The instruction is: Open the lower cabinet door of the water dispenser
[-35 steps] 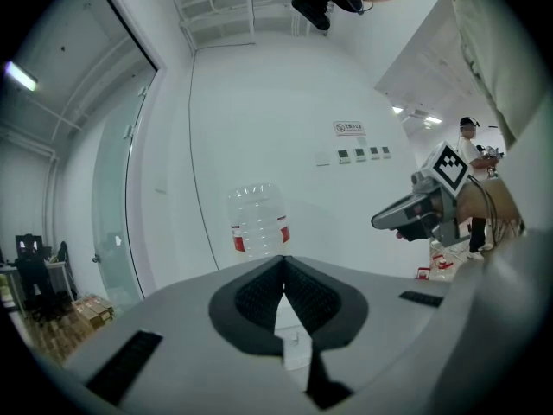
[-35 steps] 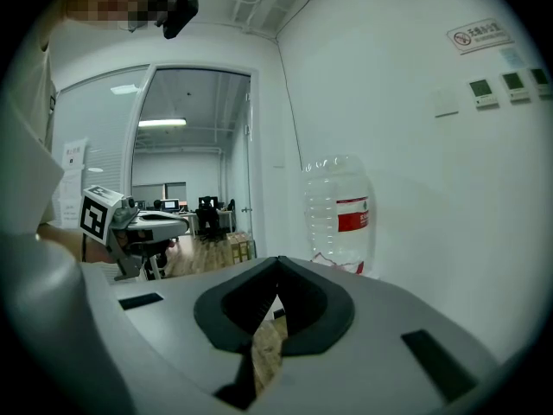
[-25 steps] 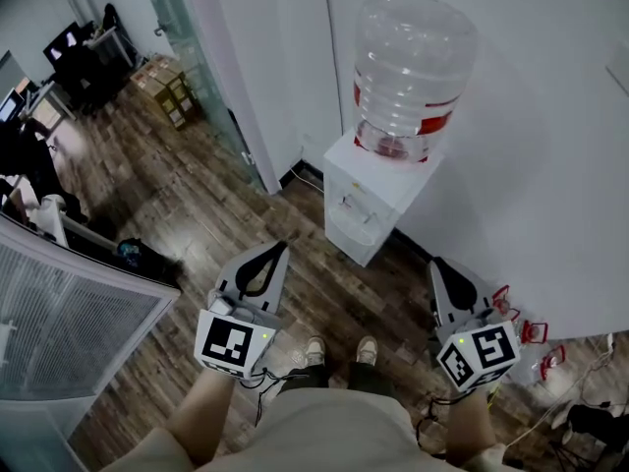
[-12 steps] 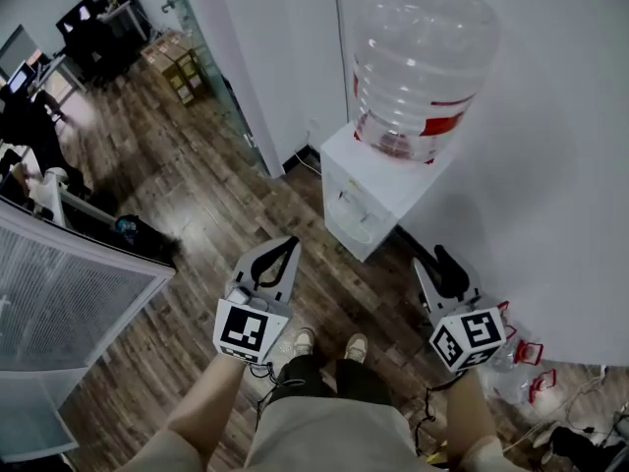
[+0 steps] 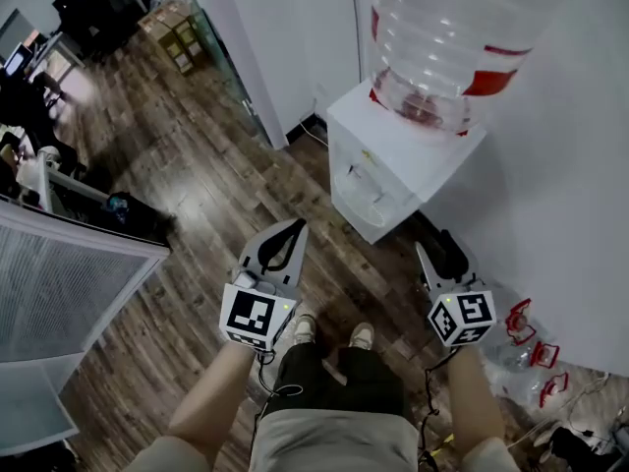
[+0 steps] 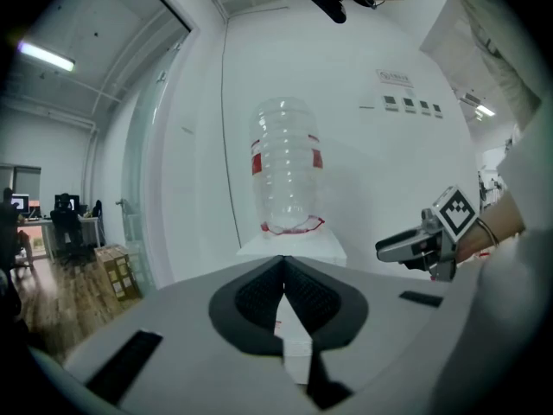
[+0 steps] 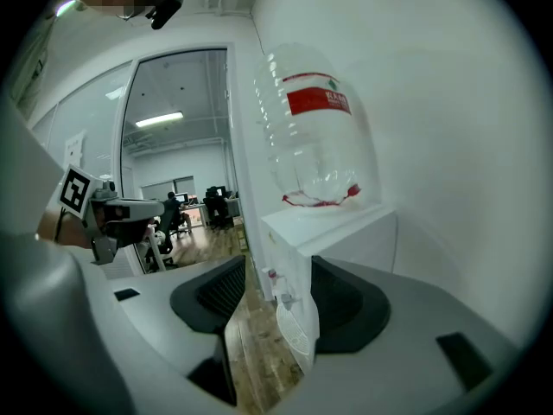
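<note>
Holding the left gripper (image 5: 296, 227) low over the wood floor (image 5: 187, 185), pointing toward the water dispenser (image 5: 378, 170); holding its jaws pressed together, pad against pad, gripping nothing; holding the right gripper (image 5: 433, 248) near the white wall (image 5: 570, 205), just short of the dispenser's base; having just been spreading its jaws, now holding them well apart with nothing between the pads; framing, through that gap in the right gripper view, the dispenser's front face with two taps (image 7: 270, 271) and the drip tray (image 7: 294, 331) beneath them; locating the water dispenser upright on the floor against the wall, ahead of both grippers and touching neither; carrying a clear bottle (image 5: 447, 37) with a red label, inverted on its top; failing to show the lower cabinet door clearly in any view, the lower front lying hidden behind the jaws or foreshortened from above; standing with both shoes (image 5: 307, 326) on the floor just behind the grippers.
</note>
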`<state>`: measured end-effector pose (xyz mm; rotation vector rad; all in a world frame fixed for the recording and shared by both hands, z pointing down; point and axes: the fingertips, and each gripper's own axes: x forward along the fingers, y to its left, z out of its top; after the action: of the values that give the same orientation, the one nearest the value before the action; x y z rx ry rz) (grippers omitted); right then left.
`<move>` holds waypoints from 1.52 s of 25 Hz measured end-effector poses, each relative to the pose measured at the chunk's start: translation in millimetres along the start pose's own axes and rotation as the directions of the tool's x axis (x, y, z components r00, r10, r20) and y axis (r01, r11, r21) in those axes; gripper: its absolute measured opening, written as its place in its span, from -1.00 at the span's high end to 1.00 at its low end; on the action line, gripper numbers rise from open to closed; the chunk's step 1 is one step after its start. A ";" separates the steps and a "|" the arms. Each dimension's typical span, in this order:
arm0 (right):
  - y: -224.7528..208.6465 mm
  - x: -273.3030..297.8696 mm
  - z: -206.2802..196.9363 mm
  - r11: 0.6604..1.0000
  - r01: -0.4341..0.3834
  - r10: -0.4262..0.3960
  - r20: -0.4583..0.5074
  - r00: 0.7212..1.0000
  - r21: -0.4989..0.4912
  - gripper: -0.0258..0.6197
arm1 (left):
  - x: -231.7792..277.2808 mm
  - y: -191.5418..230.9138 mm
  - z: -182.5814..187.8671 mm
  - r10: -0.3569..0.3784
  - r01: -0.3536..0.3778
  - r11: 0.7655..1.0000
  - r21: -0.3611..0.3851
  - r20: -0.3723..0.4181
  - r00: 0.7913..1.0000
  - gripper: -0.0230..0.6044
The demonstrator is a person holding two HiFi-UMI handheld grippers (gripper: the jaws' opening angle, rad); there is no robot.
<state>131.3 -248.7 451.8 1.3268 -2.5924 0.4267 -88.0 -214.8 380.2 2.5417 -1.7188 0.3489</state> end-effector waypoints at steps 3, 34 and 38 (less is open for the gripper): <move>-9.1 22.8 -42.4 1.000 0.009 -0.009 -0.025 1.000 0.000 0.16 | 16.7 2.1 -43.5 0.010 -0.011 1.000 -0.019 -0.029 1.000 0.91; -86.2 195.3 -373.6 0.997 0.077 -0.080 -0.155 0.985 -0.031 0.01 | 143.2 -0.3 -361.3 -0.171 0.158 0.978 -0.134 -0.088 0.981 0.91; -94.6 219.0 -403.0 0.995 0.091 -0.098 -0.189 0.977 -0.048 -0.03 | 156.8 -6.5 -381.0 -0.204 0.195 0.969 -0.152 -0.050 0.978 0.91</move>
<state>99.5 -329.5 912.0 1.3198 -2.3594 0.4606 -85.8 -290.4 785.3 2.5368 -1.3954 0.2791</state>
